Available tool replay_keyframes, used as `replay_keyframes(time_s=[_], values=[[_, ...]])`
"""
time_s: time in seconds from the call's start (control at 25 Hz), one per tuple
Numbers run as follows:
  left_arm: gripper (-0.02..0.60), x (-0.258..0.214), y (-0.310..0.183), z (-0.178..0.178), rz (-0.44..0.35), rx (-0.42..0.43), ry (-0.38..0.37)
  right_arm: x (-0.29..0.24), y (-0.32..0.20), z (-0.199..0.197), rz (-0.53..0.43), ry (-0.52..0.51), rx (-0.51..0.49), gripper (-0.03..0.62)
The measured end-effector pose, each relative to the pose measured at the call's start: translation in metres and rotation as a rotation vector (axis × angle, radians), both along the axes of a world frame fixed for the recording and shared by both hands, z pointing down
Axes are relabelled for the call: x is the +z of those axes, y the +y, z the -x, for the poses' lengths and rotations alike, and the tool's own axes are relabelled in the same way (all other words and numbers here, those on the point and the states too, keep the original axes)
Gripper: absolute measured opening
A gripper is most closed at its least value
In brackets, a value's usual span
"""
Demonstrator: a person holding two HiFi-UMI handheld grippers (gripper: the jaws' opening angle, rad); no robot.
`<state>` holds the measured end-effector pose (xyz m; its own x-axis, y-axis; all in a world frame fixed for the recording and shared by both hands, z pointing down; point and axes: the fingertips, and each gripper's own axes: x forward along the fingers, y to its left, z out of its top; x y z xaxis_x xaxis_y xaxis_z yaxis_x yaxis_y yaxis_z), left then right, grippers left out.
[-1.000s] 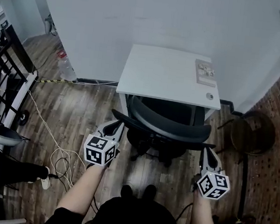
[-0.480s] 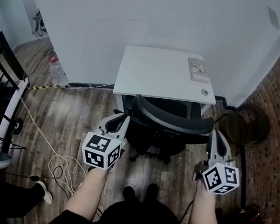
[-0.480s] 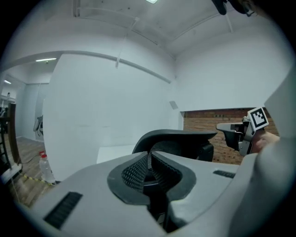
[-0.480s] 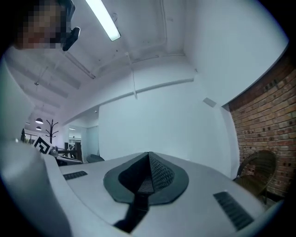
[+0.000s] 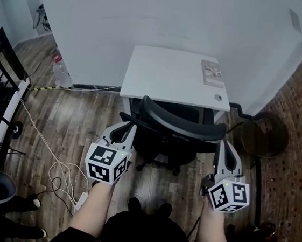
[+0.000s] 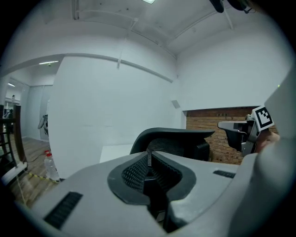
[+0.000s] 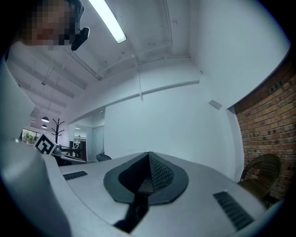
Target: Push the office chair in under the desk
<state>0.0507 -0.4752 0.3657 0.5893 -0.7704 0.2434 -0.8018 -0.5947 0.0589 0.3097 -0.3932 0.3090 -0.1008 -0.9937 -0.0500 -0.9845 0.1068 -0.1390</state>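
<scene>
The black office chair (image 5: pixel 179 124) stands with its seat partly under the white desk (image 5: pixel 167 76), its curved backrest just outside the desk's front edge. My left gripper (image 5: pixel 131 126) is shut, with its tip at the backrest's left end. My right gripper (image 5: pixel 225 144) is shut and empty beside the backrest's right end; whether either one touches the chair I cannot tell. In the left gripper view the pads (image 6: pixel 147 163) meet, with the backrest (image 6: pixel 171 138) and the right gripper (image 6: pixel 243 134) beyond. In the right gripper view the jaws (image 7: pixel 149 156) are closed with nothing in them.
A round wicker chair (image 5: pixel 260 137) stands right of the desk by the brick wall. White cables (image 5: pixel 61 173) trail over the wood floor on the left, near a black rack (image 5: pixel 0 87) and a water bottle (image 5: pixel 61 70). A small pad (image 5: pixel 212 73) lies on the desk.
The chair's backrest now stands a little nearer the desk's front edge, and both grippers have moved forward with it. The right gripper's jaws have closed.
</scene>
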Motion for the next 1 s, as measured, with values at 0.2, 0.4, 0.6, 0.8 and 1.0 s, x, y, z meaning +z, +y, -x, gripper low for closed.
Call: replay_keyframes(time_s=[0.2,0.4,0.6,0.8,1.0], values=[[0.021,-0.004,0.000,-0.010,-0.019,-0.047,-0.003,0.007,-0.003,-0.020,0.012,0.012,-0.033,0.003],[0.021,-0.004,-0.007,-0.018,-0.004,-0.065,-0.017,0.015,-0.007,-0.032,0.031,0.022,-0.071,0.003],[0.021,-0.002,-0.010,-0.032,-0.003,-0.065,-0.030,0.030,-0.007,-0.038,0.052,0.015,-0.094,0.003],[0.021,0.004,-0.013,-0.040,0.003,-0.067,-0.024,0.039,-0.008,-0.047,0.071,0.007,-0.092,0.003],[0.021,0.005,-0.015,-0.041,-0.006,-0.090,-0.016,0.037,-0.014,-0.050,0.076,0.010,-0.110,0.003]])
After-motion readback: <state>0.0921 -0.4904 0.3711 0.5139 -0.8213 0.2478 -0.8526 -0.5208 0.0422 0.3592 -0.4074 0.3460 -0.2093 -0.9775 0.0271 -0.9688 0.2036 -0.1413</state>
